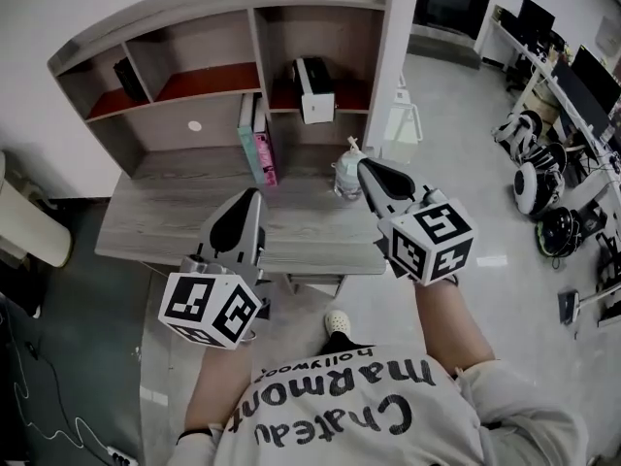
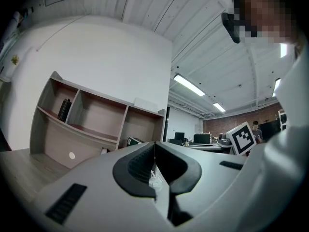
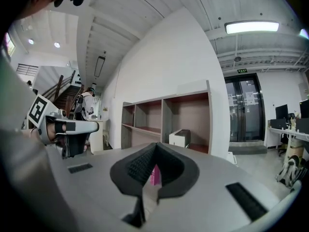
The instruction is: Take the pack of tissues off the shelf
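The person's printed shirt (image 1: 340, 411) fills the bottom of the head view. Just above it are the left gripper (image 1: 253, 195) and right gripper (image 1: 367, 169), both over the near edge of the desk (image 1: 165, 216). Each has its jaws pressed together on nothing.

The pack of tissues (image 1: 313, 91) lies in the right-hand compartment of the shelf (image 1: 194, 10), upper centre of the frame and well apart from both grippers.

It is probably light and soft, with a slick wrapper that dents easily. The jaws would need to spread wide and close gently across its two narrow sides, near the front end.

The head view alone shows the teal and pink books (image 1: 258, 149) and a clear bottle (image 1: 346, 176) on the desk. The right gripper view shows the pack (image 3: 179, 138) side-on, resting flat on the reddish board. The left gripper view catches only a corner of it (image 2: 133, 140).
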Demonstrator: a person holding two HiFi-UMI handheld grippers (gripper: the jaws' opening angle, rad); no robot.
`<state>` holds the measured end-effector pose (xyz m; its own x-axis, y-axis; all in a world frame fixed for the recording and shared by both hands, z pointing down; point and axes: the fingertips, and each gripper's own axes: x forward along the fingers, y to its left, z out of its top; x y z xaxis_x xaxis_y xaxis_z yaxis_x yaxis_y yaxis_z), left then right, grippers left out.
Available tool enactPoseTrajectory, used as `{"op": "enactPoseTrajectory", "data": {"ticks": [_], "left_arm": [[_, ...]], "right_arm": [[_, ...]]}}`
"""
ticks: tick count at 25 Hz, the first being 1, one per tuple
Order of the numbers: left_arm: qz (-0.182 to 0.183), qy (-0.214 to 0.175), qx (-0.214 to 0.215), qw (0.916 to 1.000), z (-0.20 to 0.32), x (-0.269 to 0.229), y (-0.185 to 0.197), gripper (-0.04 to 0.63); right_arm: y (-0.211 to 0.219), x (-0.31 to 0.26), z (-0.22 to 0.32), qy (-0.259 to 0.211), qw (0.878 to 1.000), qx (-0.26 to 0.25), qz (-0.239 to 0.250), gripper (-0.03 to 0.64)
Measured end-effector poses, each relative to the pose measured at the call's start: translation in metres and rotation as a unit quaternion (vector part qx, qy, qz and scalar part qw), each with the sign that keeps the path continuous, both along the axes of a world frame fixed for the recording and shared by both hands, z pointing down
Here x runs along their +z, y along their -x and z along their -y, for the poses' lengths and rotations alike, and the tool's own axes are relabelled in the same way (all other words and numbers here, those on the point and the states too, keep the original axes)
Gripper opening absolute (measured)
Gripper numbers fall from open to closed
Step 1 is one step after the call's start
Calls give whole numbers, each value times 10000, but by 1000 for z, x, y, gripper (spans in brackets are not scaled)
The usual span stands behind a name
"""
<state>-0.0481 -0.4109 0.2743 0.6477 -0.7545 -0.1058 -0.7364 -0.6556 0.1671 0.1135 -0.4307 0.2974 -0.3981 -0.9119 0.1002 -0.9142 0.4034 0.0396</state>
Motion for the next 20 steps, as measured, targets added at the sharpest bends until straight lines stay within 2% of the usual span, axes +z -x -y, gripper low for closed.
{"op": "enactPoseTrajectory", "data": {"ticks": [8,14,20], "left_arm": [[-34,-155,-530,9985,59,-25,-8,18],[-10,-207,-708,9973,87,-24,-25,18],[66,-116,-906,9958,104,-16,-23,18]], "right_arm": [[-12,-24,72,-184,9989,-439,-51,6],[-21,-27,112,-288,9971,-706,46,6],[-24,-20,142,-290,9961,-799,249,6]]}}
